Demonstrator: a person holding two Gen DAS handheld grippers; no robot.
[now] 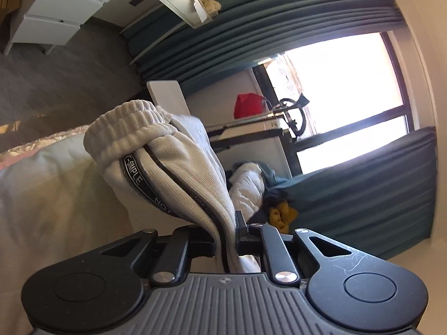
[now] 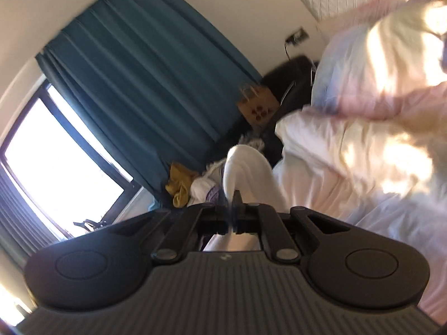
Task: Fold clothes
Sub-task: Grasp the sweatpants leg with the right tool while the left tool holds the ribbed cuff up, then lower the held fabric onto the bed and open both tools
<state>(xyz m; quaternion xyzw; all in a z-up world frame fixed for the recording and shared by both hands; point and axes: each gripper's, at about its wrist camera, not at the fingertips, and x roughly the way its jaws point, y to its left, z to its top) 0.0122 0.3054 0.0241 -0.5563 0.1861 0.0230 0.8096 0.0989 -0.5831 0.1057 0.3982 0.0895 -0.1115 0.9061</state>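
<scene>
Two grippers each pinch white cloth above a bed. The left gripper (image 1: 226,234) has its fingers drawn narrow on a bunched white ribbed garment (image 1: 156,162), which rises between them and flops over to the left, its elastic cuff at the top and a black printed band running along it. Below and left of the garment lies the pale bed (image 1: 56,195). Behind it hang teal curtains (image 1: 279,28) beside a bright window (image 1: 343,89), with a heap of clothes (image 1: 262,192) on the floor under it. The right gripper (image 2: 233,209) has its fingers closed on a fold of white cloth (image 2: 245,173); whether it is the same garment cannot be told. That view is blurred, with sunlit bedding (image 2: 363,139) to its right.
</scene>
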